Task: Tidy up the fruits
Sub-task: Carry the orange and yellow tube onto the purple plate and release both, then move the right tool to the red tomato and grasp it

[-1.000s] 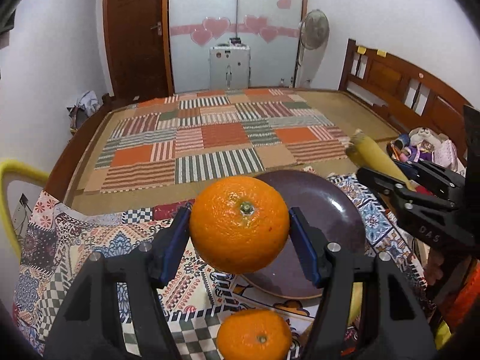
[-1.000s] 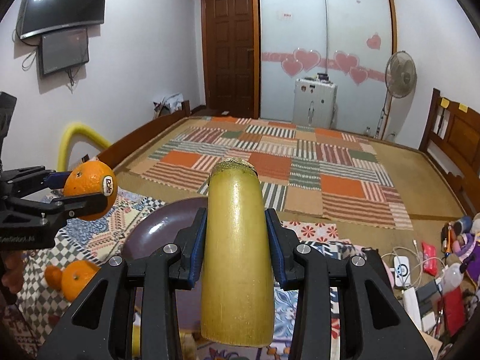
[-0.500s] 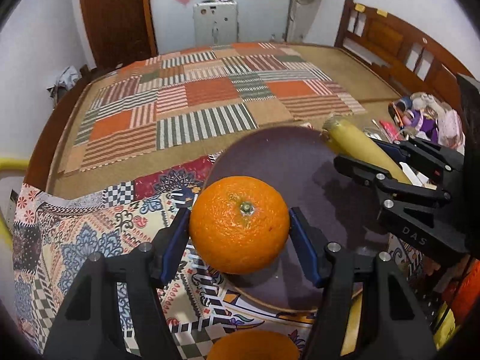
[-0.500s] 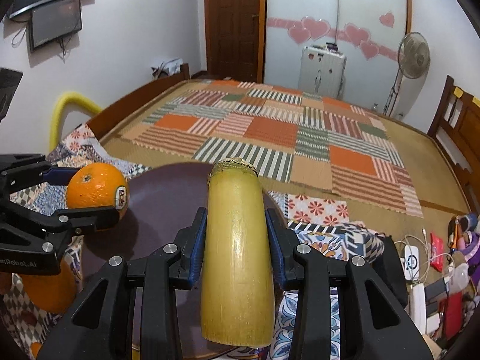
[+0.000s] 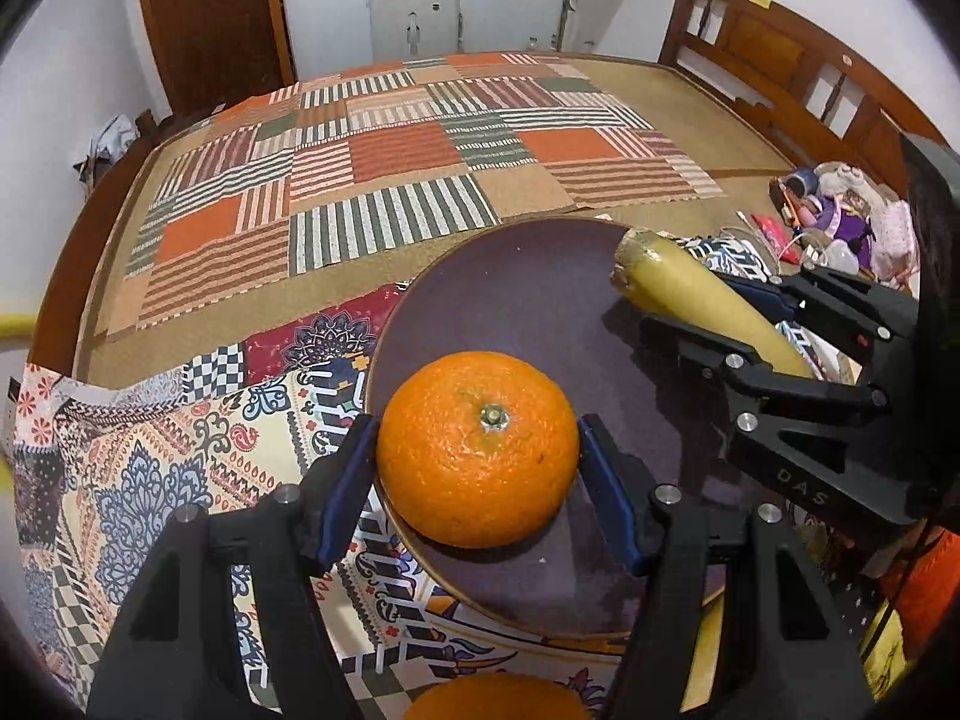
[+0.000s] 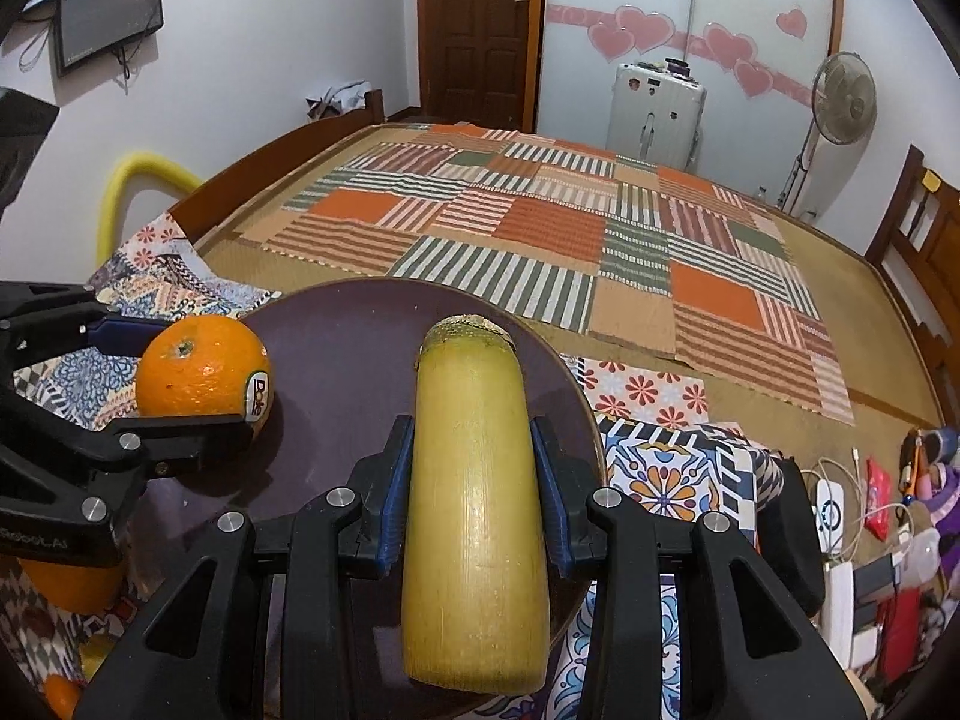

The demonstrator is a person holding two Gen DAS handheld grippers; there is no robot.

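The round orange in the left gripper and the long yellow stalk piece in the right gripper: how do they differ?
The round orange is spherical with pebbled bright skin; the long yellow stalk piece is cylindrical, smooth and pale yellow.

The orange bears a Dole sticker; the stalk piece has none in view.

The orange fills the left gripper; the stalk piece juts past the right gripper.

Both are clamped over the dark purple plate.

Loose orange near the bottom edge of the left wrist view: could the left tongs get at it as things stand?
Probably not yet. The left tongs are shut on the held orange over the plate, so they are full. The loose orange lies below them on the patterned cloth, with nothing over it.
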